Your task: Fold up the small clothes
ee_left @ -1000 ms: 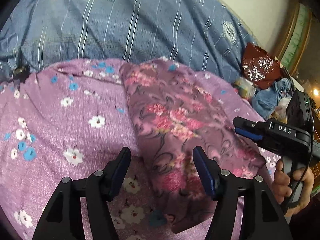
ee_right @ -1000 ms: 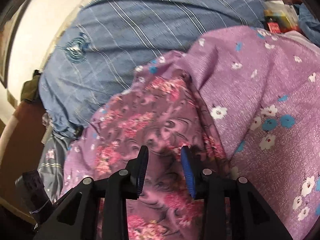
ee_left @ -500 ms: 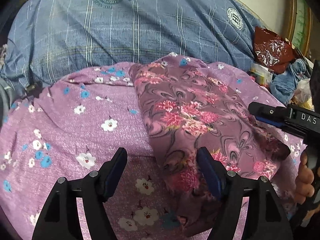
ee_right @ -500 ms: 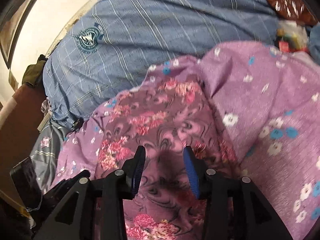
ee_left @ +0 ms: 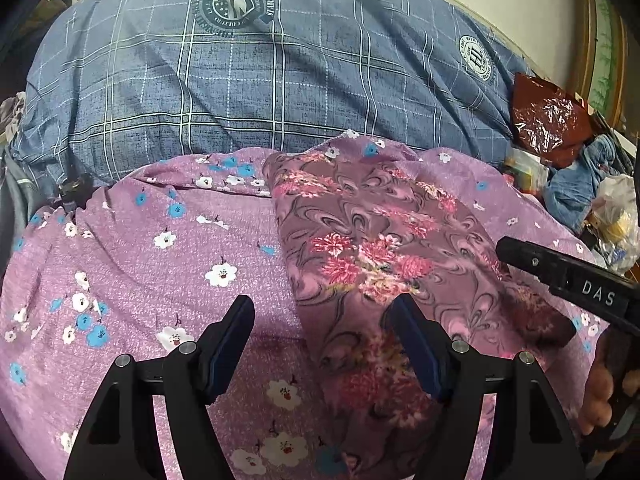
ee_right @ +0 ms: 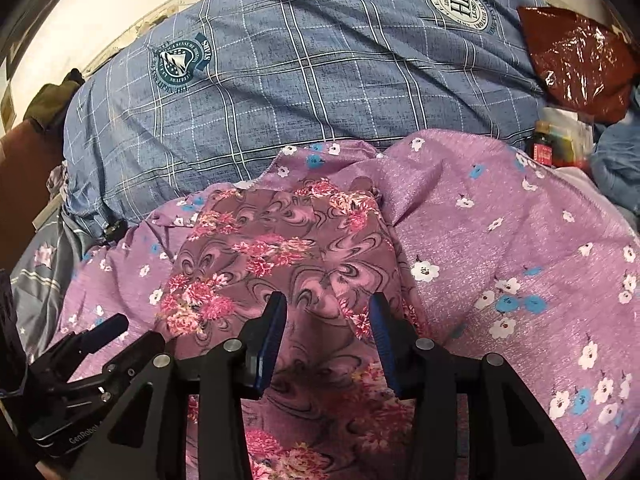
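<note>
A small mauve garment with pink flowers and dark swirls [ee_left: 372,256] lies folded lengthwise on a purple flowered bedsheet [ee_left: 160,264]; it also shows in the right wrist view [ee_right: 280,248]. My left gripper [ee_left: 320,316] is open and empty, above the garment's near left edge. My right gripper [ee_right: 326,312] is open and empty, above the garment's near right part. The right gripper's body [ee_left: 572,280] shows at the right of the left wrist view, and the left gripper [ee_right: 96,344] at the lower left of the right wrist view.
A large blue checked pillow [ee_left: 260,76] lies behind the sheet [ee_right: 520,240]. A dark red plastic bag [ee_left: 548,120], a small jar [ee_right: 544,144], blue cloth [ee_left: 580,184] and a white bag [ee_left: 616,220] sit at the right. Grey bedding [ee_right: 40,276] lies at the left.
Both grippers have pulled back and up from the garment, so more of the pillow shows. The garment lies still. Both stay open.
</note>
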`<action>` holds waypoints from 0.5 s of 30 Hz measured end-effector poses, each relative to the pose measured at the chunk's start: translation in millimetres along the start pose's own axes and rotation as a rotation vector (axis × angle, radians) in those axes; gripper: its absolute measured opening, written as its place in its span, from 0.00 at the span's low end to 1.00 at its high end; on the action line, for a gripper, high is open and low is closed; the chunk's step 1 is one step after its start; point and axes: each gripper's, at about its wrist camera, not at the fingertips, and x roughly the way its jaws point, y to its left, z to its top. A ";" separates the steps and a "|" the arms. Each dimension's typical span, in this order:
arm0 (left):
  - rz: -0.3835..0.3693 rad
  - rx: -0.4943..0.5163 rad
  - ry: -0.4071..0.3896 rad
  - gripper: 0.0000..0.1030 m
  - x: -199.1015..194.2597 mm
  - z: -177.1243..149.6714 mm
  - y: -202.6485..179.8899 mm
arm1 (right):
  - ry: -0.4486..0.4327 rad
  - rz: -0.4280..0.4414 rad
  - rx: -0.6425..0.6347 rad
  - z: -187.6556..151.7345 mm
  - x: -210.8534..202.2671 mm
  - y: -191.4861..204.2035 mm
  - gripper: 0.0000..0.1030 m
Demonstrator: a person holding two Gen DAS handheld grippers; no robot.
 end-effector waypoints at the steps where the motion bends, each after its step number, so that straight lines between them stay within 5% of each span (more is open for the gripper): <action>1: 0.000 -0.001 0.000 0.69 0.5 0.6 0.3 | -0.003 -0.006 -0.006 -0.1 -0.2 0.6 0.43; 15: 0.009 -0.090 0.000 0.69 5.6 5.0 19.6 | -0.043 -0.101 -0.058 2.2 -7.8 6.3 0.43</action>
